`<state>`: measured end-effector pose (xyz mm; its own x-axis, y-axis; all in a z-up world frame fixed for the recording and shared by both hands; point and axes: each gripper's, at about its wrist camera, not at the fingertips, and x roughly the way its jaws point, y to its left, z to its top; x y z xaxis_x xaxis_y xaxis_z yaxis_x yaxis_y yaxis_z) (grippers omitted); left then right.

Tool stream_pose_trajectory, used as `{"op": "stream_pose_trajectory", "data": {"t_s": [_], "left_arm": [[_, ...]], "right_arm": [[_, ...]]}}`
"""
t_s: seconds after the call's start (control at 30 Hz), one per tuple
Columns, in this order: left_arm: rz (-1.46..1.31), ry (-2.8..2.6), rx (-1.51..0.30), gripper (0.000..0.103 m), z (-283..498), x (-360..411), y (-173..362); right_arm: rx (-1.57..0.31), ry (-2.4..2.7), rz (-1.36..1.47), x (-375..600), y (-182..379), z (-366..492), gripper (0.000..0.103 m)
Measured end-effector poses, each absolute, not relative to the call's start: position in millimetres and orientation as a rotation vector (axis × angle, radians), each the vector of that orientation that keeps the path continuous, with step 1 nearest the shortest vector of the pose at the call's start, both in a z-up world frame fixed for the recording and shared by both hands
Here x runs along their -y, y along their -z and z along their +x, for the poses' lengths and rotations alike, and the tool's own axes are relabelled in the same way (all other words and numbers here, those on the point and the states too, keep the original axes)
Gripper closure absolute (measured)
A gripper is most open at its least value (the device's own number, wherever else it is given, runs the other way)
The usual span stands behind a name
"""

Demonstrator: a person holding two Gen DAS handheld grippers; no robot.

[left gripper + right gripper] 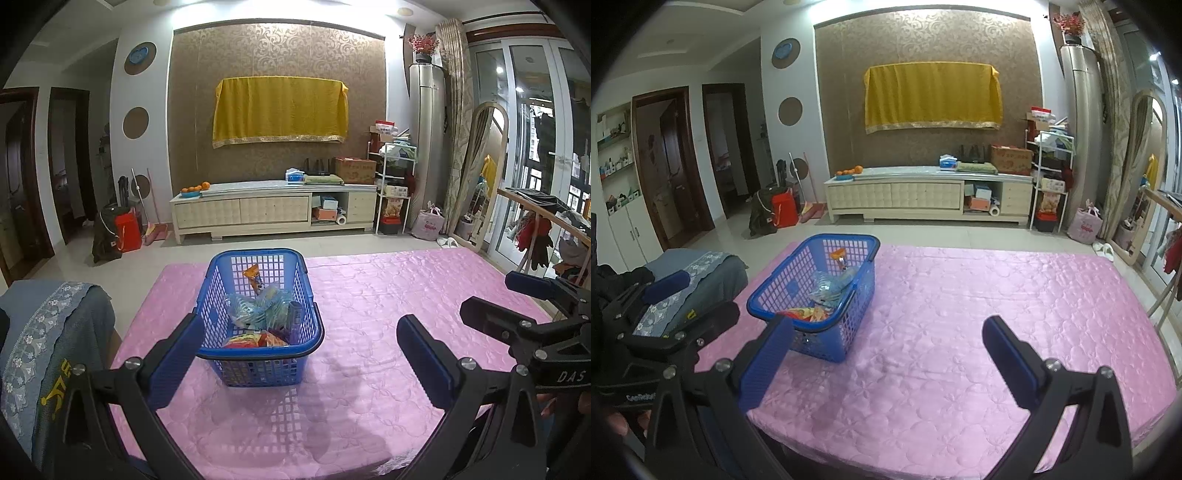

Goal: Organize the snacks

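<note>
Basket (258, 321): blue, grid-holed. Tablecloth (388, 302): pink, quilted floral pattern. Upper centre: yellow cloth (280, 109), gold trim, on brown scroll-patterned wall (280, 48).

Hidden in the basket, cut at the edges

Beyond the left gripper's (301, 345) spread jaws, the blue basket's (310, 295) near wall hides the lower snack packets (258, 314); their print is illegible. Both grippers' handles run off the lower edge.

Your left wrist camera looks from the near edge across the pink table (388, 295), blue basket (236, 369) close at twelve o'clock. Your right camera faces likewise, basket at eleven; both share the cabinet (923, 195) wall.
</note>
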<state>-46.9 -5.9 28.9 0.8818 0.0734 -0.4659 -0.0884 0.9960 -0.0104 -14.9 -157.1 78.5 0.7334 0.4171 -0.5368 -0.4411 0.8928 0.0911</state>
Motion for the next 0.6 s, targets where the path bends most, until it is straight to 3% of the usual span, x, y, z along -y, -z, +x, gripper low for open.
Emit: {"op": "stream_pose_trajectory", "data": {"t_s": [0.6], "left_arm": [[-0.046,-0.082,-0.491,0.000,-48.3,7.4,-29.0]], "right_arm": [[-0.594,-0.480,-0.047,158.5,-78.2,-13.7,0.000]]}}
